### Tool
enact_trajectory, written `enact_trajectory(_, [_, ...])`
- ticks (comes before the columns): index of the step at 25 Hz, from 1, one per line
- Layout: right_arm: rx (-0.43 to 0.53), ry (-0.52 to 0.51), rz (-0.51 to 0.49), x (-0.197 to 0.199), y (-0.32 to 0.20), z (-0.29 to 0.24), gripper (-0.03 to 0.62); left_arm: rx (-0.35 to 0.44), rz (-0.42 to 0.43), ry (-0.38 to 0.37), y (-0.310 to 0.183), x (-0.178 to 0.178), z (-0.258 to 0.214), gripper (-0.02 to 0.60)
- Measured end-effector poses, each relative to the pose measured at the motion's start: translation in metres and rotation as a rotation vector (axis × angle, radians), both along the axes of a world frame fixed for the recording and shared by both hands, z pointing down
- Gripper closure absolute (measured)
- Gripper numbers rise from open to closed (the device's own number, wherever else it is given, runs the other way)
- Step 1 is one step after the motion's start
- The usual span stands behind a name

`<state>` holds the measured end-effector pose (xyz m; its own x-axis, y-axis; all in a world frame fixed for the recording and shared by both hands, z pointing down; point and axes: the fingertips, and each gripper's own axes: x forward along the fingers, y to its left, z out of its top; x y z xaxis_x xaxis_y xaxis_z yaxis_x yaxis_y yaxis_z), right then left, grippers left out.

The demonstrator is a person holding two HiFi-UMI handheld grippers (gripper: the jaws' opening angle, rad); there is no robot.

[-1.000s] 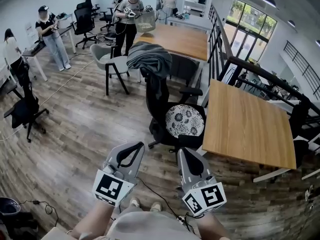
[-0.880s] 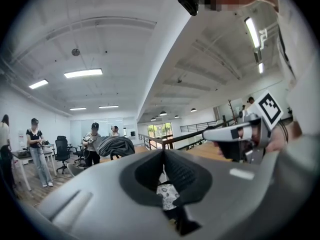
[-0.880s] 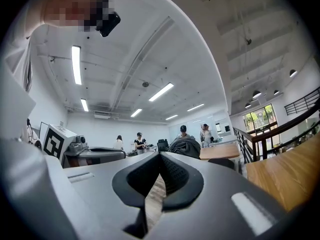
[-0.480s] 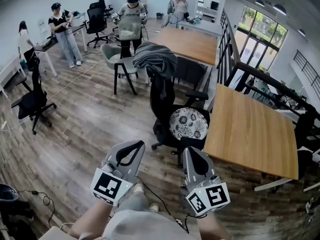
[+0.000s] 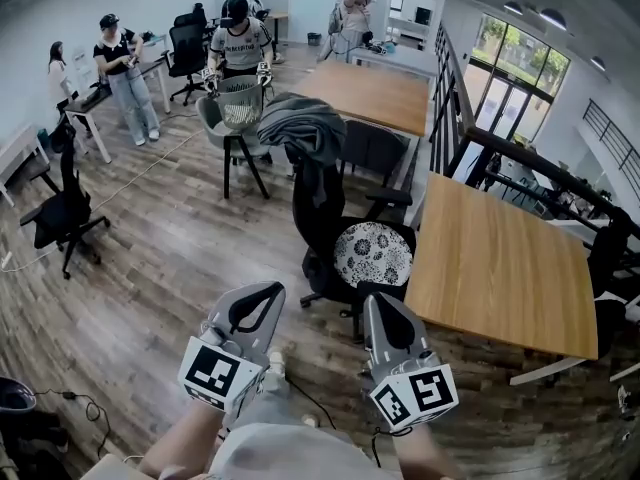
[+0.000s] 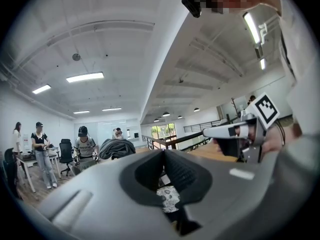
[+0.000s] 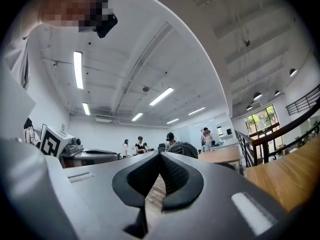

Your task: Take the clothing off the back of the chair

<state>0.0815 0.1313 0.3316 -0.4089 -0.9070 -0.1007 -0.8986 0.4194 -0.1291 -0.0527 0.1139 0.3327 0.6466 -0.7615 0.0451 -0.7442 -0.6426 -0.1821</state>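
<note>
A grey garment [image 5: 300,123] hangs bunched over the top of the back of a black office chair [image 5: 318,203] that has a floral seat cushion [image 5: 372,253]. The chair stands beside a wooden table, a good way ahead of both grippers. My left gripper [image 5: 262,290] and right gripper [image 5: 375,301] are held side by side low in the head view, both shut and empty, pointing toward the chair. The garment [image 6: 117,148] shows small over the left gripper [image 6: 162,151] in its own view. It also shows [image 7: 182,149] just past the right gripper [image 7: 160,155].
A wooden table [image 5: 500,258] stands right of the chair and another [image 5: 365,93] behind it, with a black railing [image 5: 450,98] between. A grey chair [image 5: 225,118] and several people stand at the back. A black office chair [image 5: 65,208] is at the left. Cables lie on the floor [image 5: 60,398].
The person at the back carrying a mesh basket has walked left, behind the grey chair. The chair with the garment looks slightly nearer. Both grippers stay shut and side by side.
</note>
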Motion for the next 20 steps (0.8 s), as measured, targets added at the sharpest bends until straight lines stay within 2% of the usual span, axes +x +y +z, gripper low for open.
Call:
enact_trajectory(6, [-0.012,0.021,-0.014,-0.007,-0.022,0.005,0.595,0.014,-0.004,0.005,-0.024,-0.006,0.004,0.581])
enact_trajectory(20, [-0.076,0.028,-0.020,-0.025,-0.114,0.030,0.595,-0.039,0.010,0.006,-0.121,-0.014,0.023,0.581])
